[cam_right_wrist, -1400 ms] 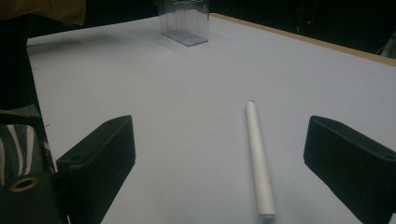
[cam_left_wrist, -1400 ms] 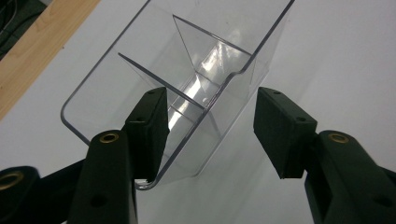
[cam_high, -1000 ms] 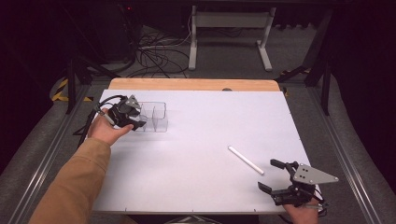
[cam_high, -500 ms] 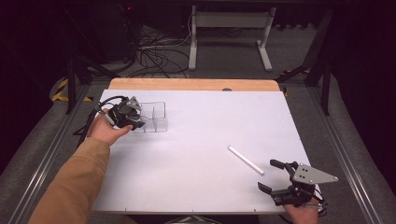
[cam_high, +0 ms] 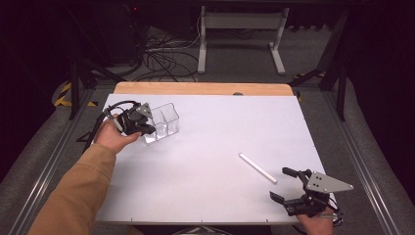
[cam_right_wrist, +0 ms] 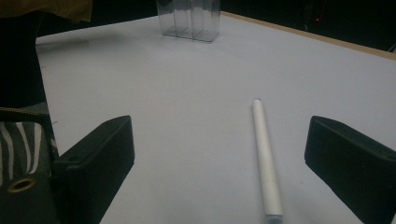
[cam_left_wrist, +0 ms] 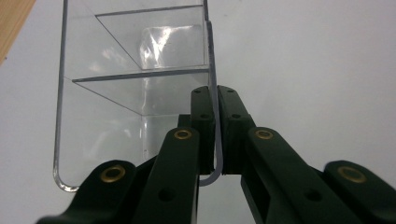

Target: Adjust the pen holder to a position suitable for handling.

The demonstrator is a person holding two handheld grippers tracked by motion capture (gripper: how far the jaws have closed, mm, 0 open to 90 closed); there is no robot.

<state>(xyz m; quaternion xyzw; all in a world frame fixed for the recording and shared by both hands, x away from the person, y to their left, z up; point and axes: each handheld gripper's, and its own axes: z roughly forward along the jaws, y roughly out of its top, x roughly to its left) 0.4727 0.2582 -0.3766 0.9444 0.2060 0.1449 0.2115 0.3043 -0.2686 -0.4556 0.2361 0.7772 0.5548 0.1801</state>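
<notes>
At the far left of the surface (cam_high: 205,196), the left gripper (cam_left_wrist: 215,140) has just closed its fingers on the clear organizer's (cam_high: 164,122) wall, ready to move it, while the right gripper (cam_high: 288,185) sits open near the white stick (cam_high: 257,168).

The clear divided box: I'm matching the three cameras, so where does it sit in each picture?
High view: the clear divided box stands upper left on the white table, its near wall in the left gripper.
Left gripper view: it rises at upper left, one wall pinched between the jaws.
Right gripper view: far off at top centre.
Shared landmark: the white stick.
</notes>
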